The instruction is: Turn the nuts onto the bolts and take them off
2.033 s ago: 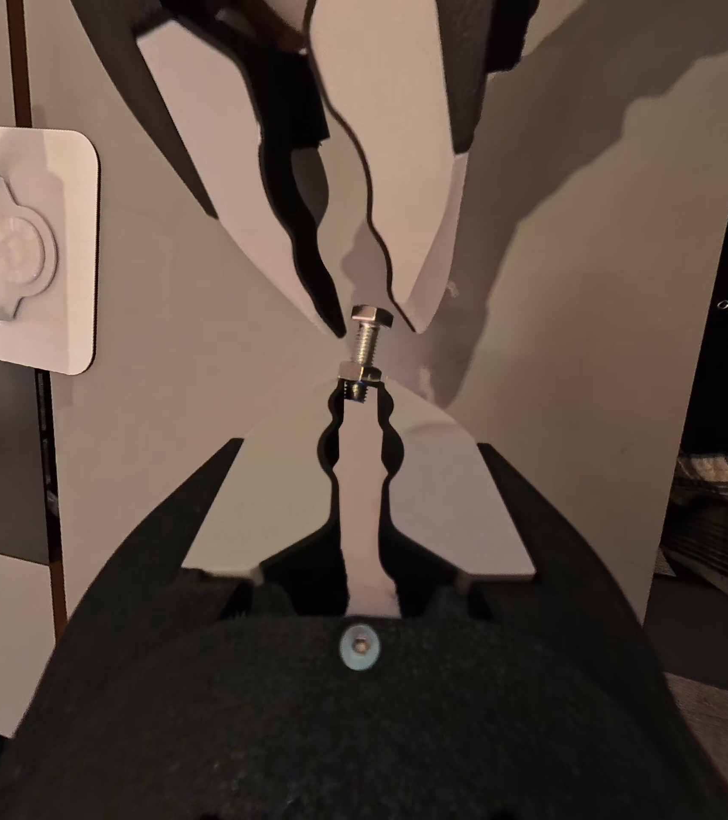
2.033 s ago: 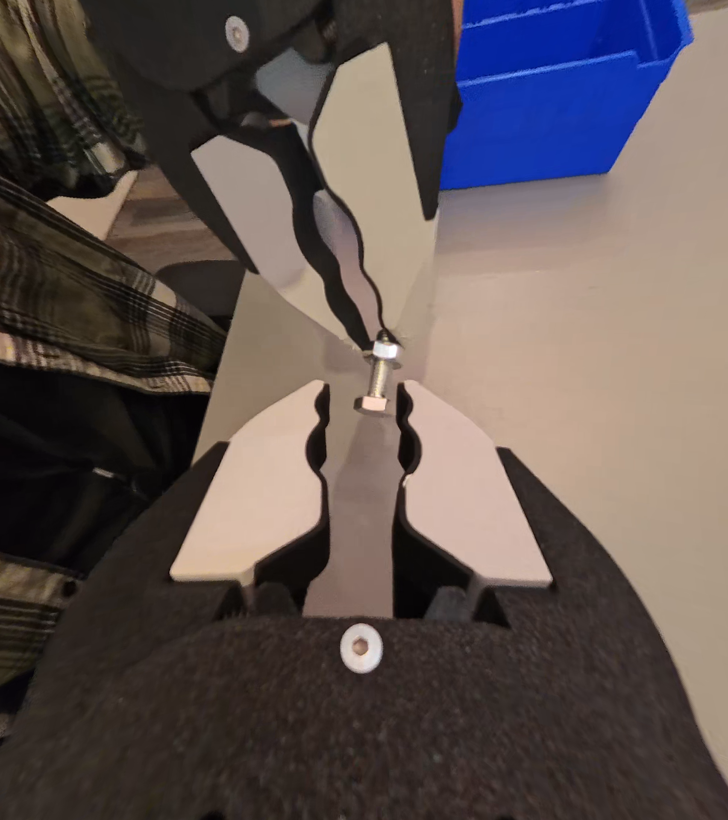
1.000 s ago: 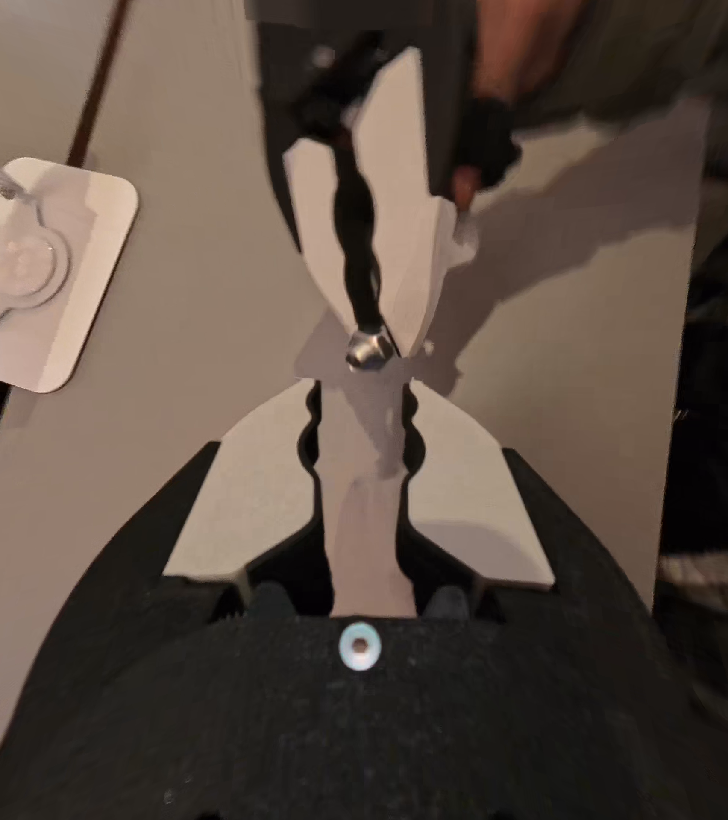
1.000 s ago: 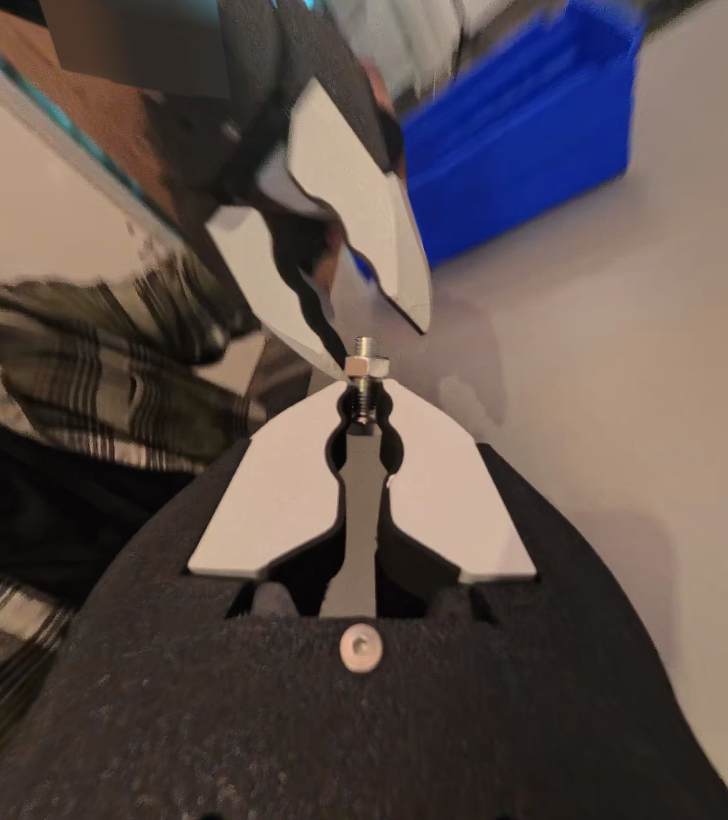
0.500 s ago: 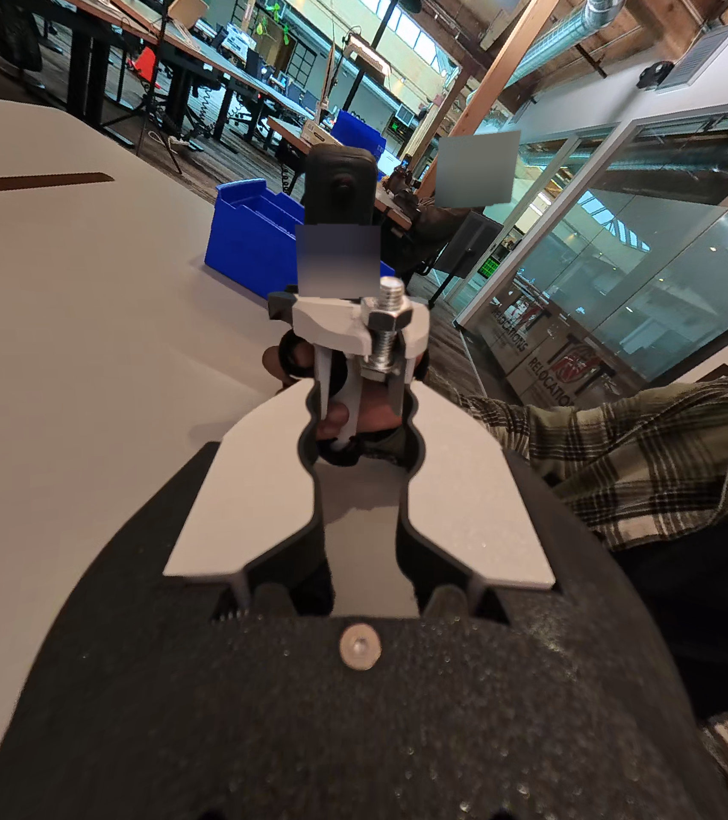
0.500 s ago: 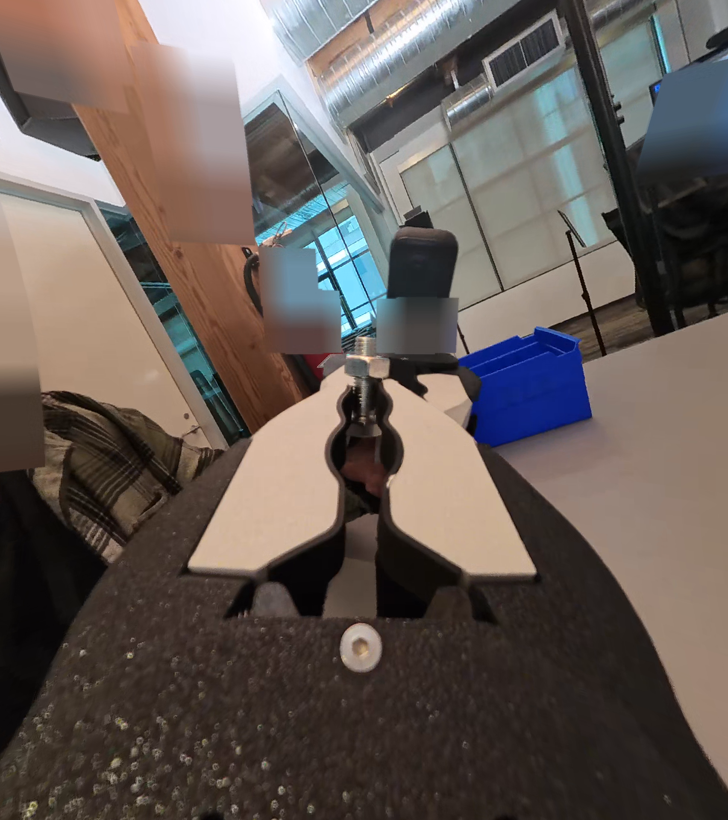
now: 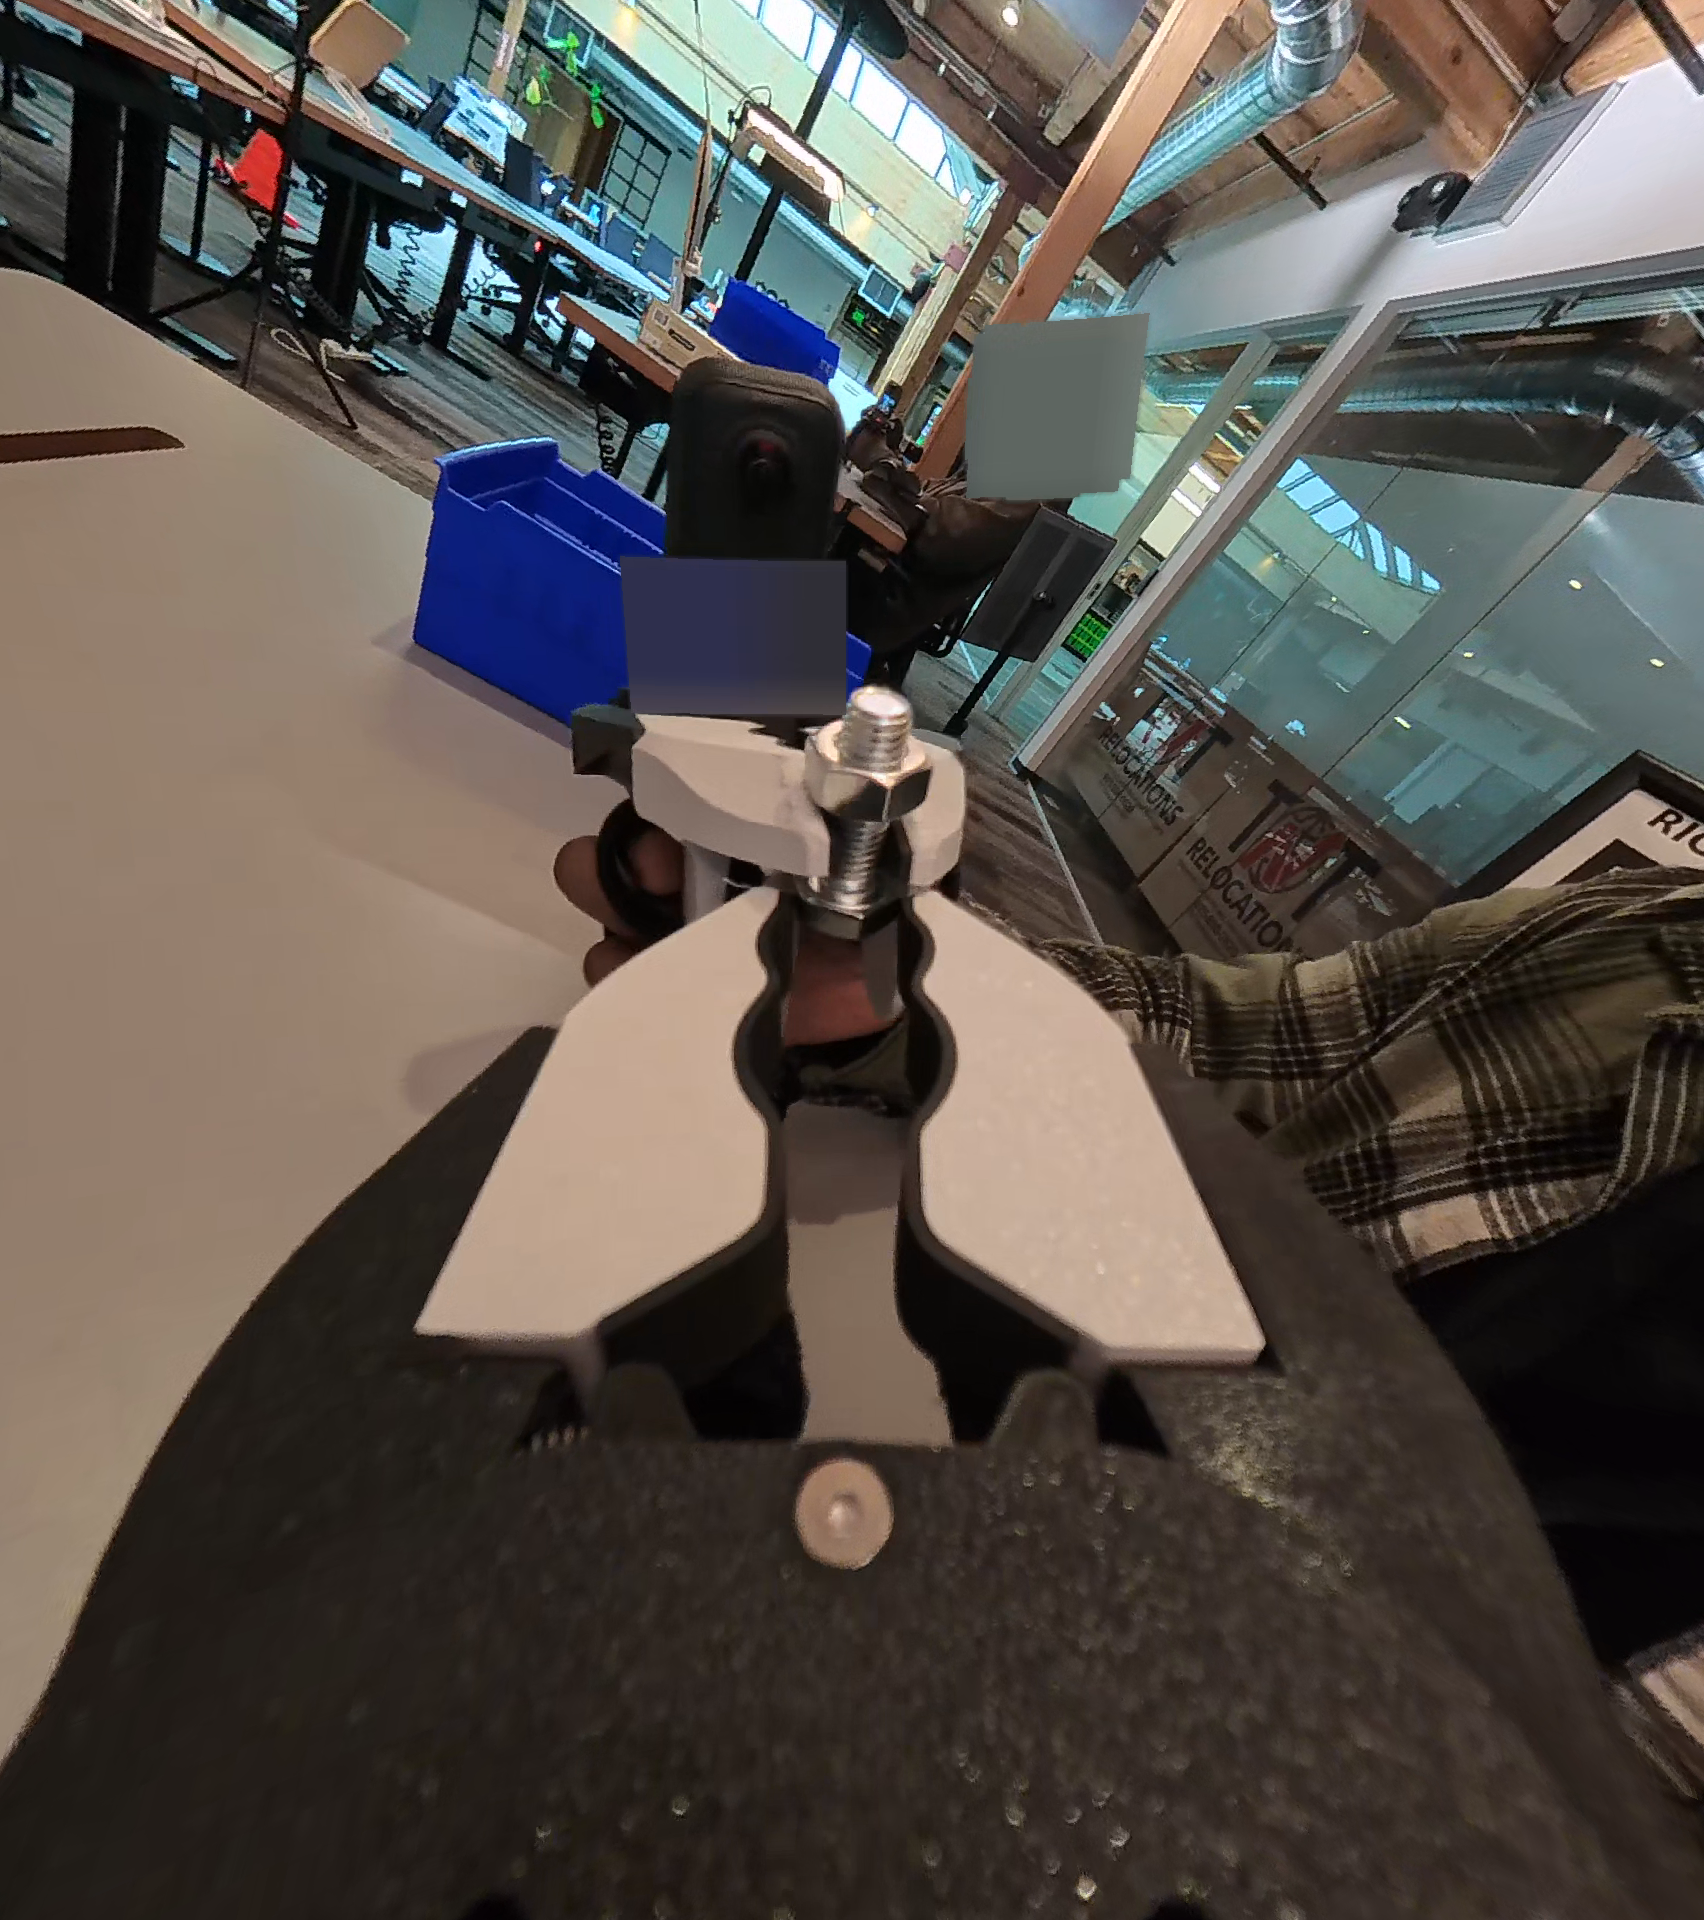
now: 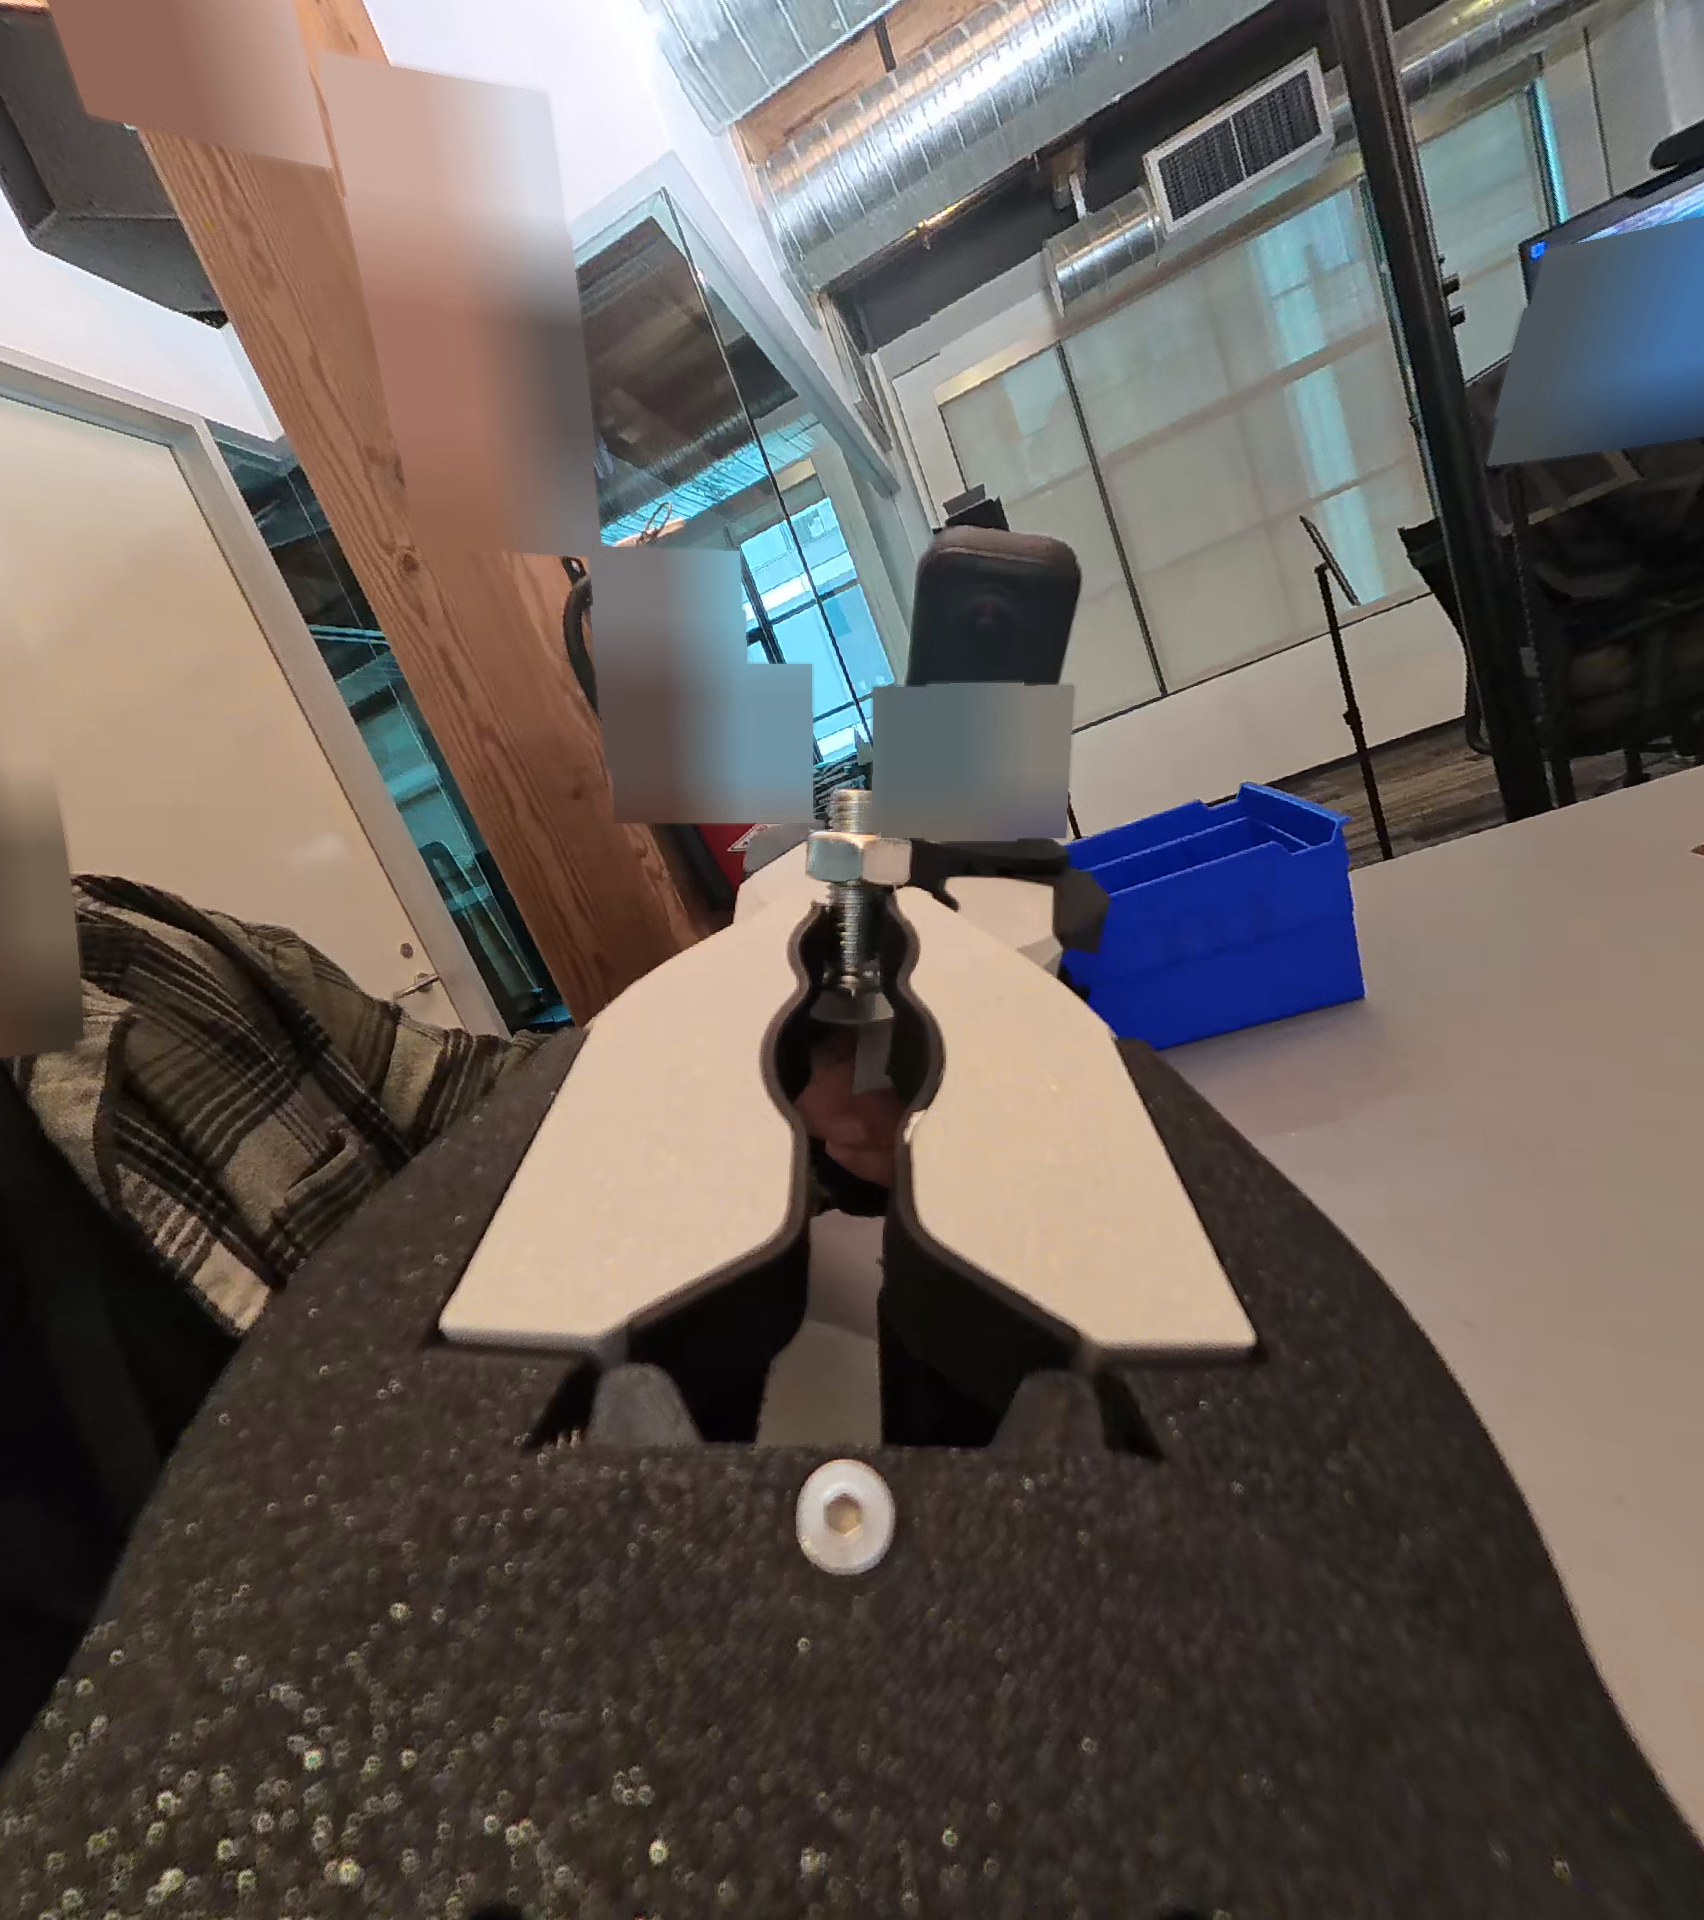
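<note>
1. Between the fingers of the right gripper point(image 8: 853, 920): bolt point(image 8: 853, 940) shank pinched, nut point(image 8: 853, 857) sitting just above.
2. Left gripper point(image 7: 846, 920) is nearly closed around the bolt's lower end; can't tell if it's gripping.
3. Small, stiff, slick steel, so I'd grab the nut's flats.
4. Blue bin point(image 8: 1232, 925) sits behind on the worktop point(image 8: 1554, 1039).

My left cam looks along its fingers, close on the bolt point(image 7: 867, 821), facing my right gripper point(image 7: 853, 821), right cam mirrors it point(image 8: 853, 894), both share the nut, blue bin point(image 7: 526, 582) and table point(image 7: 152, 779).
</note>
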Tool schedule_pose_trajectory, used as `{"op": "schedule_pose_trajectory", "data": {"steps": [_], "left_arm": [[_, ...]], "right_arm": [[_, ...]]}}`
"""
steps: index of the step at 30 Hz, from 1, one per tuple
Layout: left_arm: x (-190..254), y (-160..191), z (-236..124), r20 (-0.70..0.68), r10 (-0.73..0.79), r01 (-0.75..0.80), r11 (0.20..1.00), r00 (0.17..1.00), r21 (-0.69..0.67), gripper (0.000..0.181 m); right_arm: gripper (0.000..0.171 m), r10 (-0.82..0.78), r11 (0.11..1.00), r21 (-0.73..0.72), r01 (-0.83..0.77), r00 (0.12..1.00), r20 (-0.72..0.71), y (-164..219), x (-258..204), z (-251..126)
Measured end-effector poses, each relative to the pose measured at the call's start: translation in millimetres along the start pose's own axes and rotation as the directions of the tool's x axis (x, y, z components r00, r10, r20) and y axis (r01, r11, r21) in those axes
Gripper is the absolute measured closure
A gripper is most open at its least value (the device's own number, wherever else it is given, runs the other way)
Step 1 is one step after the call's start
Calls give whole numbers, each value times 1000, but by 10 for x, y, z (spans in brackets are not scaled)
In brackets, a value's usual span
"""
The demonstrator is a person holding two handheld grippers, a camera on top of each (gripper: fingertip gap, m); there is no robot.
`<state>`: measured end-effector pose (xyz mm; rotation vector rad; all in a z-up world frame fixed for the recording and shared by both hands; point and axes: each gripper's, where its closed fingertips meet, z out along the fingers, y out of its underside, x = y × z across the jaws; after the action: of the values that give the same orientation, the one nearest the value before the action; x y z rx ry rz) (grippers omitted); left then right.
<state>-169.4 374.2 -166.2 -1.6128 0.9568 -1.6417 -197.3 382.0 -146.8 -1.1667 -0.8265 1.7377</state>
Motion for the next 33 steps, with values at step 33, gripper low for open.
{"op": "schedule_pose_trajectory", "data": {"steps": [33], "left_arm": [[-82, 267, 113, 72, 186, -176, 976, 980, -126, 163]], "right_arm": [[152, -273, 832, -515, 205, 960, -59, 173, -14, -161]]}}
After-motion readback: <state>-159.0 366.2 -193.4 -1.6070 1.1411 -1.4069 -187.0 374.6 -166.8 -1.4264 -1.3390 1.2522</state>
